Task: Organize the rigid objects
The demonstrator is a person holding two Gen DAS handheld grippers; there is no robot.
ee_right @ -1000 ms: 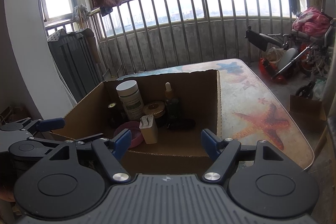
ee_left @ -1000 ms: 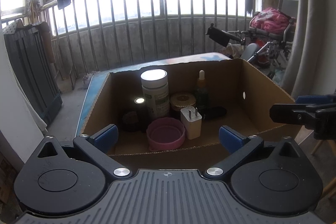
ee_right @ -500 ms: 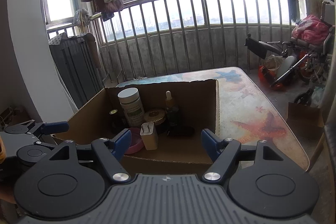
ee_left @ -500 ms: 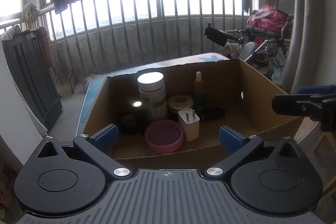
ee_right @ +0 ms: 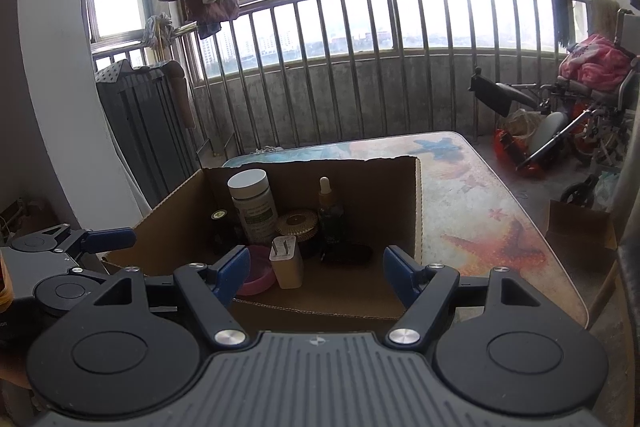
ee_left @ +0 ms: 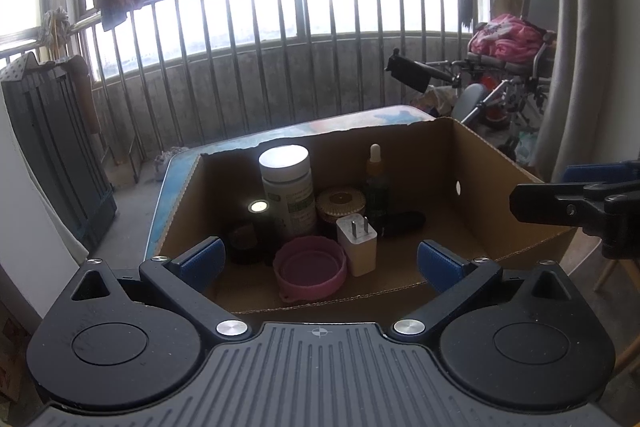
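An open cardboard box on the table holds a white-capped bottle, a dropper bottle, a round gold tin, a white plug charger, a pink lid, dark jars and a black object. My left gripper stands open before the box's near wall, nothing between its fingers. My right gripper is likewise open and empty, to the right of the left one.
The table top with a starfish print stretches right of the box. Beyond it stand a metal railing, a dark folded rack at left and a wheelchair with pink cloth at right. A small cardboard box sits beside the table.
Both views have tilted up slightly, so the box sits a little lower in each frame. Neither gripper's opening has changed and nothing in the box has moved.
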